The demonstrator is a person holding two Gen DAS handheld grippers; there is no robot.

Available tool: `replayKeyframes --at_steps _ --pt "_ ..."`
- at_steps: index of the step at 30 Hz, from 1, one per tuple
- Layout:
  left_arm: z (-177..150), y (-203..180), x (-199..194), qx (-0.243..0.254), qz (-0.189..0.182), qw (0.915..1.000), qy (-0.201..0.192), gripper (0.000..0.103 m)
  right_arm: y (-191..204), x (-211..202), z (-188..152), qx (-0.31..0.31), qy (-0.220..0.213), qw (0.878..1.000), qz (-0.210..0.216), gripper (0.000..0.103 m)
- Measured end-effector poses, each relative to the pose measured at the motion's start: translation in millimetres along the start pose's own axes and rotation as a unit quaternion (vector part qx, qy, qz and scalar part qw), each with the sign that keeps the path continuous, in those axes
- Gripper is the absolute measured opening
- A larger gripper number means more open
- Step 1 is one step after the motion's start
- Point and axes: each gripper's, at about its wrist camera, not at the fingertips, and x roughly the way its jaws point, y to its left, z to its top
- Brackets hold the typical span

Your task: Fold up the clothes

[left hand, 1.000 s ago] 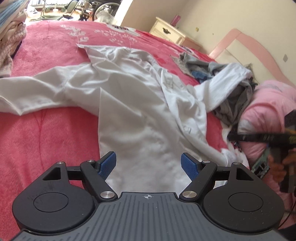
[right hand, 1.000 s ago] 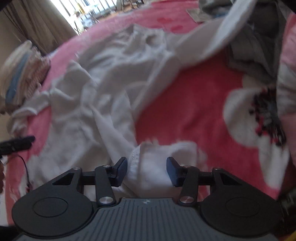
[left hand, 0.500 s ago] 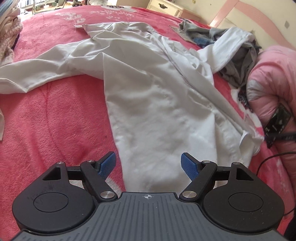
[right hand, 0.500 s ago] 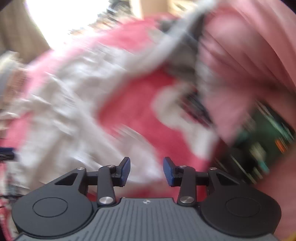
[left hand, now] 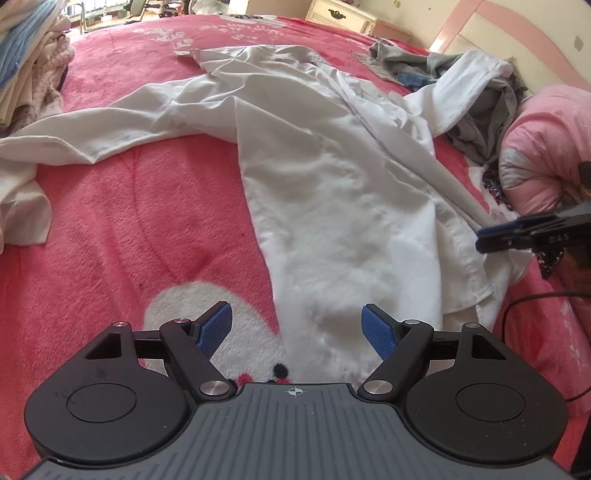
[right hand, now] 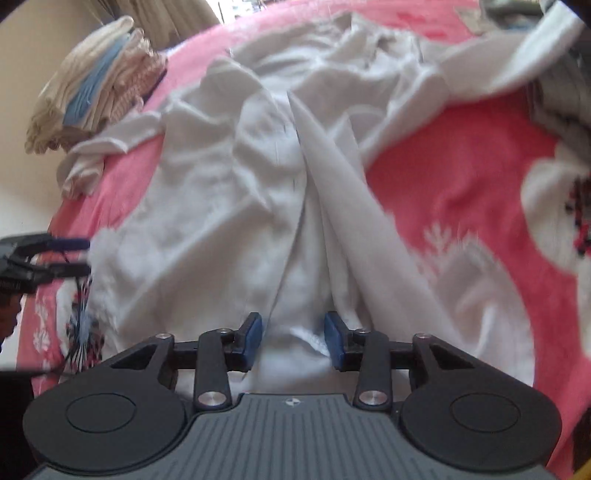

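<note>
A white long-sleeved shirt (left hand: 332, 177) lies spread on the red floral blanket (left hand: 129, 221), collar far, hem near. My left gripper (left hand: 297, 328) is open, just above the hem's left corner, with cloth between its blue fingertips (left hand: 218, 326) but not pinched. My right gripper (right hand: 293, 338) is shut on the white shirt (right hand: 207, 206) at its hem corner, and taut folds run from its jaws toward the collar. In the left wrist view the right gripper (left hand: 495, 236) sits at the shirt's right edge. The left gripper (right hand: 74, 256) shows at the far left of the right wrist view.
A stack of folded clothes (left hand: 29, 62) (right hand: 96, 85) sits at the bed's far left. Grey garments (left hand: 480, 122) are heaped under the shirt's right sleeve, beside a pink quilt (left hand: 546, 147). A black cable (left hand: 535, 295) trails by the right gripper. A white nightstand (left hand: 343, 16) stands beyond the bed.
My left gripper drew back toward the shirt's hem, still open. The right gripper swung away, came back to the hem corner, and its jaws narrowed onto the cloth.
</note>
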Motion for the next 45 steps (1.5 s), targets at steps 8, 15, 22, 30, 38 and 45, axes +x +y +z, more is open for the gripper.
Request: replayKeyframes --at_steps 8,15,22,30,38,45 --pt "0.9 1.4 5.1 0.004 0.005 1.0000 -0.007 0.069 -2.3 -12.3 -63.3 -0.044 0.151 0.987 0.004 0.022" --pt "10.9 9.0 -16.2 0.016 0.018 0.9997 0.009 0.067 7.8 -57.8 -25.1 -0.036 0.037 0.997 0.065 0.025" --pt "10.8 15.7 -23.3 0.013 0.024 0.9994 0.021 0.068 1.7 -21.4 -1.8 0.053 -0.015 0.996 0.066 0.028" --pt "6.6 20.0 -24.4 0.009 0.023 0.9989 0.040 0.068 -2.3 9.3 -11.6 0.121 -0.022 0.990 0.068 0.026" --pt "-4.0 10.6 3.6 -0.010 -0.012 0.9983 0.055 0.068 4.9 13.6 -23.1 0.152 -0.026 0.983 0.104 0.001" --pt "-10.1 18.2 -0.6 -0.017 -0.022 0.9977 0.062 0.068 4.0 2.7 -35.6 0.139 -0.002 0.986 0.090 0.001"
